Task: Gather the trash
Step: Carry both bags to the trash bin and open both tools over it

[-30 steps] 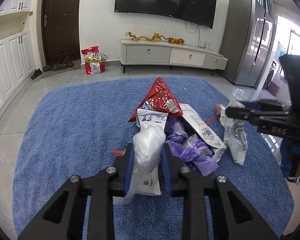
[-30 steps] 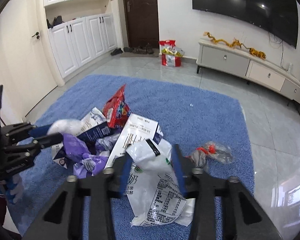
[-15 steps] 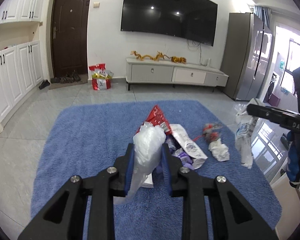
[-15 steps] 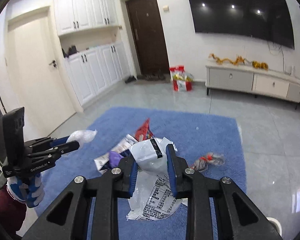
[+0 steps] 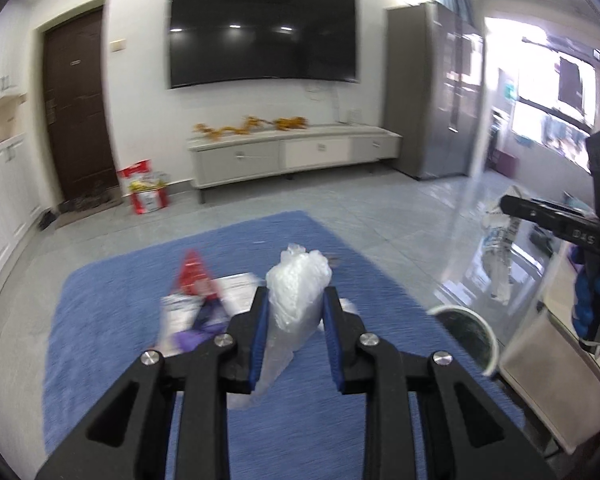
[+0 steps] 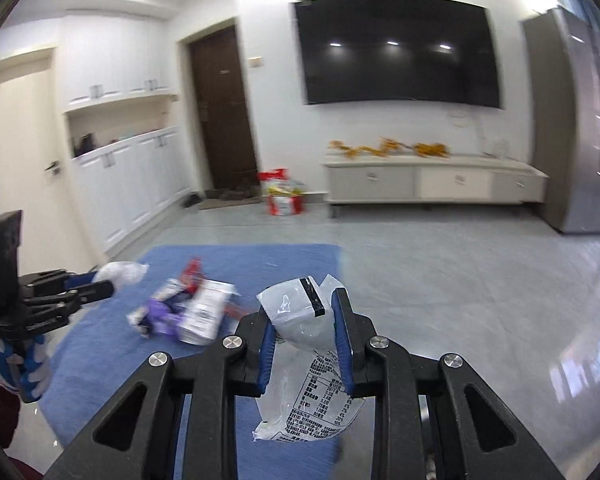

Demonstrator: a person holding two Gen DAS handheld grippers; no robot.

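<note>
Rug (image 5: 112, 320) farther below both bags now

White wrapper (image 6: 312, 392): printed table (unreadable); no legible text.

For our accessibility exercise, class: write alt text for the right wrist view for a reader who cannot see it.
The right gripper is shut on a white printed plastic wrapper, lifted above a blue rug. To the left, the left gripper holds a crumpled clear bag, with more trash lying on the rug. Behind are a wall television, a low cabinet and a dark door.
</note>
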